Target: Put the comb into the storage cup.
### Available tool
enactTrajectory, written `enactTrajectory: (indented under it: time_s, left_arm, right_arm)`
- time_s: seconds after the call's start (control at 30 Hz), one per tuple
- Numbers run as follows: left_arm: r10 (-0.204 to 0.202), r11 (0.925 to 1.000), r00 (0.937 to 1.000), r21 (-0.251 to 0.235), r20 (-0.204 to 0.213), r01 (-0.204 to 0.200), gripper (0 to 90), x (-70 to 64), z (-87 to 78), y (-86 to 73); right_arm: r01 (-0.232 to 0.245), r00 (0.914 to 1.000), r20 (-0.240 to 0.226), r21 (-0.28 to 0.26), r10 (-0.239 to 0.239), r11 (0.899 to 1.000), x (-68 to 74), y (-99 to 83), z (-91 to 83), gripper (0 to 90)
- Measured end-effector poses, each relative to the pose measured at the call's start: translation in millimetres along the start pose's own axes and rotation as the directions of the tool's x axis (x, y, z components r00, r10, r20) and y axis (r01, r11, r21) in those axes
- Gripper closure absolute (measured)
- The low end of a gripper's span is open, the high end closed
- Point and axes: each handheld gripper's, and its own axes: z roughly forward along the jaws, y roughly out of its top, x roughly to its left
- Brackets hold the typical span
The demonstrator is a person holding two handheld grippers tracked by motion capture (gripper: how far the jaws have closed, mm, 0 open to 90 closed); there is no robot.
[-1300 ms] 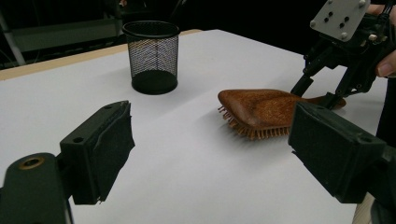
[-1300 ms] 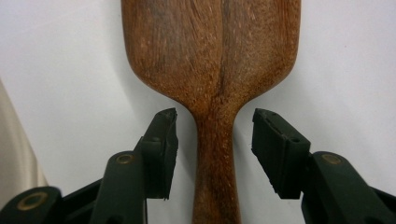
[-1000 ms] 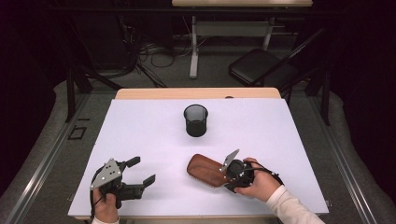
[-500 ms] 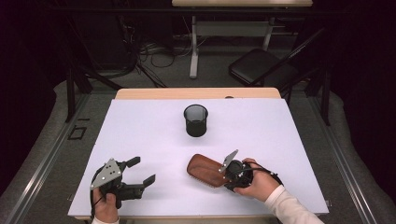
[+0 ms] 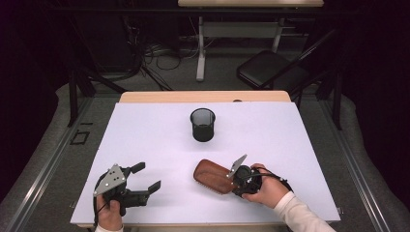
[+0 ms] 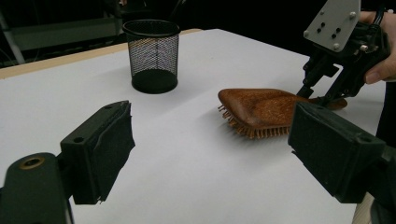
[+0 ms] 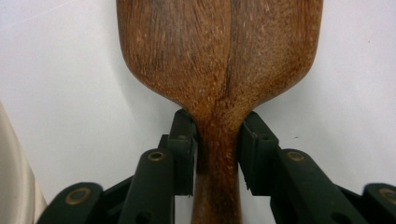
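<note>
A brown wooden hairbrush (image 5: 212, 176) lies bristles down on the white table, right of centre near the front. Its grain fills the right gripper view (image 7: 219, 51), and its bristles show in the left gripper view (image 6: 261, 109). My right gripper (image 5: 235, 181) is shut on the brush's narrow handle (image 7: 217, 154), one jaw pressed against each side. My left gripper (image 5: 147, 178) rests at the front left of the table, open, with nothing between its jaws; in its own view (image 6: 210, 154) it points toward the brush. A black mesh cup (image 5: 202, 124) stands upright at the middle of the table.
The white table top (image 5: 145, 140) has a wooden edge (image 5: 203, 96) at the far side. A black folding chair (image 5: 270, 70) and a desk frame with cables stand on the floor beyond. The mesh cup (image 6: 152, 53) stands behind and left of the brush.
</note>
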Motion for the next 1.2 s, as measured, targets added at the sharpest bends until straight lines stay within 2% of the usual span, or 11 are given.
enactTrajectory:
  time_s: [0.57,1.03,1.2]
  left_arm:
    - [0.002,1.0,1.0,0.001,0.004,-0.002,14.1,0.2,0.4,0.0]
    - [0.0,1.0,1.0,0.001,0.006,0.0,14.1,0.4,0.9,-0.3]
    - [0.0,1.0,1.0,0.002,0.005,0.0,14.1,0.5,1.0,-0.4]
  right_arm:
    - [-0.016,0.9998,-0.01,-0.009,0.016,1.0,-1.4,-1.1,-0.1,70.9]
    - [-0.005,0.9997,0.025,0.004,0.005,1.0,1.7,-0.1,-1.1,71.6]
    - [0.001,0.9993,0.036,-0.008,0.0,1.0,3.3,-0.2,-1.9,71.8]
